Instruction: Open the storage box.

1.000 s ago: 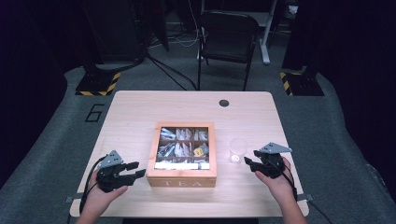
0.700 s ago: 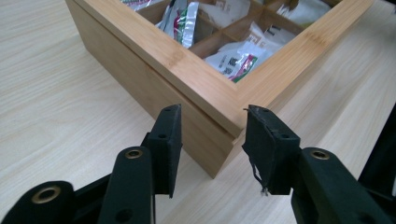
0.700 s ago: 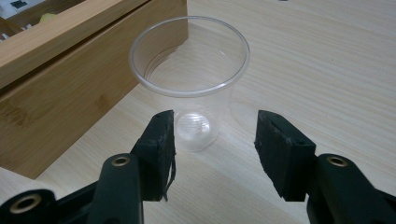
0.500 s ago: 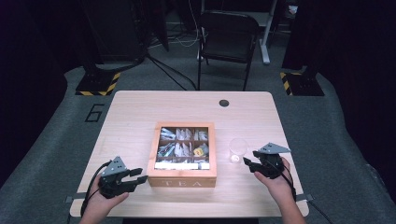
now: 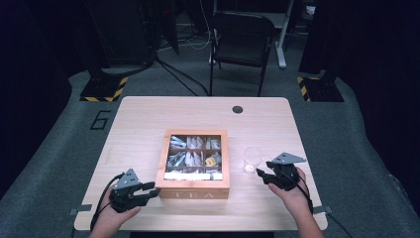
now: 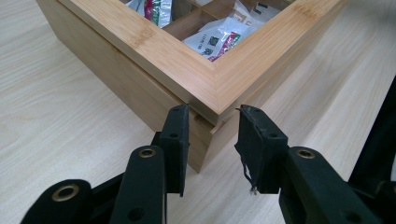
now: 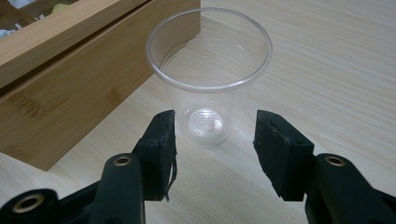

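A black chair [image 5: 241, 37] stands beyond the wooden table [image 5: 143, 124], striped floor bases [image 5: 104, 89] nearby

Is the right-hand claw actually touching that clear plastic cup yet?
Apart. In the right gripper view, the right gripper has a jaw on each side of the cup's base, with bare table showing between each pad and the cup.

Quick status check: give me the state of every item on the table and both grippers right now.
Tea box: lid shut, tea bags visible through its window.
Plastic cup: upright, empty, beside the box.
Left gripper: jaws just closing, straddling the box's near corner at the lid seam.
Right gripper: open, short of the cup.
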### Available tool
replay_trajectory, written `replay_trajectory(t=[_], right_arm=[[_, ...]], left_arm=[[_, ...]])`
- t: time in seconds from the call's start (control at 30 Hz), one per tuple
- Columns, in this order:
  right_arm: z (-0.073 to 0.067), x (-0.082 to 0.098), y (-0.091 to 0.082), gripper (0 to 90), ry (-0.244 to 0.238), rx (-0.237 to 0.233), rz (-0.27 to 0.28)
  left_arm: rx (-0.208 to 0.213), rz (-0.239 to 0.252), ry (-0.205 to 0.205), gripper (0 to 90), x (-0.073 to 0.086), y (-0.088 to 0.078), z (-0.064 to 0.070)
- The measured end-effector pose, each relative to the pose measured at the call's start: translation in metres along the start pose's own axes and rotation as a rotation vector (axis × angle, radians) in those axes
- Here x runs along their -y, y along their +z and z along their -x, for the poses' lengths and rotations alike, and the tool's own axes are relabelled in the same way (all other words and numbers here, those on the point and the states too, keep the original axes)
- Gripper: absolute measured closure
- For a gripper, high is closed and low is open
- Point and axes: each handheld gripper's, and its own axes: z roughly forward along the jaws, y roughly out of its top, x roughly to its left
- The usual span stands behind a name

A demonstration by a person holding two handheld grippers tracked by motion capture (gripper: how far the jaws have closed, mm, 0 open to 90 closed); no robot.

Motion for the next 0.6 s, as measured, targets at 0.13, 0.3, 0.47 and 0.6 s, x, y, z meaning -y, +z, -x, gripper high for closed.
replay_trajectory(t=[0.13,0.3,0.47,0.6], right_arm=[[-0.0007,0.0003,0.0007,47.9,-0.001,0.0,-0.005],[-0.0018,0.0,0.0011,47.7,-0.006,-0.007,-0.003],[-0.0043,-0.0012,0.0015,47.4,-0.016,-0.014,-0.008],[-0.0048,-0.0017,0.0013,47.3,-0.019,-0.016,-0.002]], left_arm=[[-0.002,0.004,0.0,64.6,0.0004,0.0001,-0.0007],[-0.008,-0.004,-0.006,64.5,-0.0007,0.0,0.0011],[-0.018,-0.003,0.004,64.2,-0.0008,0.0001,0.0022],[-0.02,-0.008,0.012,64.2,-0.0012,-0.0006,0.0022]])
